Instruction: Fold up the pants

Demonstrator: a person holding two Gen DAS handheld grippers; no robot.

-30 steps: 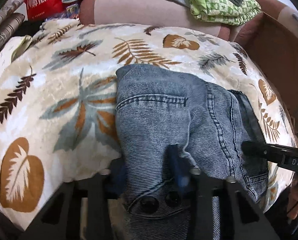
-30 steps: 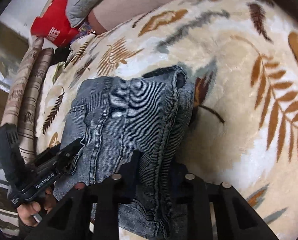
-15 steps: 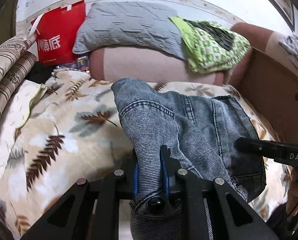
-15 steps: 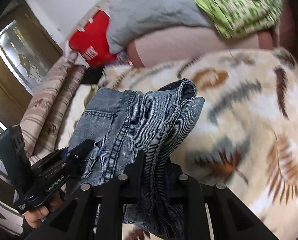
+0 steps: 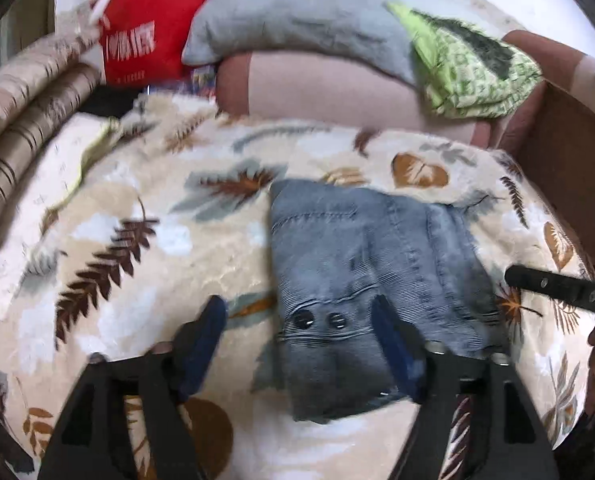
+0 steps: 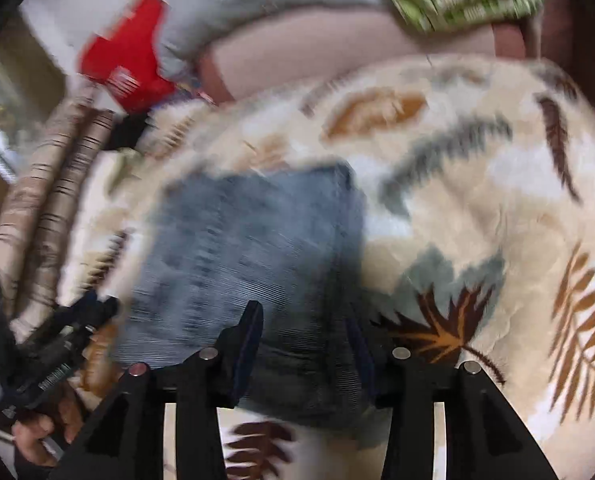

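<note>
The folded blue denim pants (image 5: 361, 280) lie flat on the leaf-print blanket (image 5: 137, 248), two dark buttons facing me. My left gripper (image 5: 297, 336) is open, its blue-padded fingers (image 5: 205, 336) spread on either side of the near end of the pants, gripping nothing. In the right wrist view the pants (image 6: 249, 248) lie blurred in the middle. My right gripper (image 6: 305, 340) is open too, its fingers (image 6: 245, 344) straddling the near edge of the pants. The right gripper also shows in the left wrist view (image 5: 557, 288).
A pink bolster (image 5: 329, 88), a grey pillow (image 5: 297, 20), a green patterned cloth (image 5: 469, 64) and a red bag (image 5: 145, 28) lie at the back. Striped rolled bedding (image 5: 21, 120) runs along the left. A brown board (image 5: 569, 148) stands at the right.
Both grippers were shut on the pants and held them lifted. Now both have opened and the pants lie on the blanket. Both cameras have pulled back a little.
</note>
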